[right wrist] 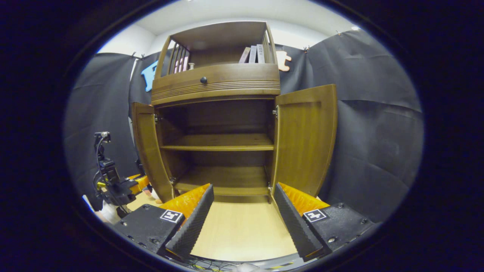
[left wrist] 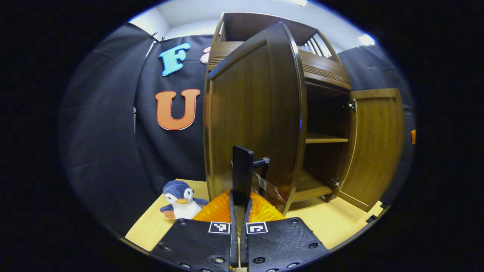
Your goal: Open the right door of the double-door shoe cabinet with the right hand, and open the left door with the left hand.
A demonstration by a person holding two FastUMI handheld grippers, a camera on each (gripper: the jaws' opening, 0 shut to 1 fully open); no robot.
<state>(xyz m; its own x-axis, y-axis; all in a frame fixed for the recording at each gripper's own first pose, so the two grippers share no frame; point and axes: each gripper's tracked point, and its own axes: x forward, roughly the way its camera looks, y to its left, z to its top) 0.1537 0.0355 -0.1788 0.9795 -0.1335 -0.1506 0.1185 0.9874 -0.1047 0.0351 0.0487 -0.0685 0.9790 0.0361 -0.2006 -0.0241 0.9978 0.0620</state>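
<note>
Both doors (right wrist: 306,139) open; left tongs (left wrist: 239,192) clamp the handle (left wrist: 261,163)

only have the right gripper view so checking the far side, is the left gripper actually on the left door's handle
observer: yes, in the left gripper view the left gripper is closed on the handle of the left door, which stands swung open.
operator: anything on the table near that door i should know about
observer: a penguin plush sits on the table, to the left of the door in that view.
</note>
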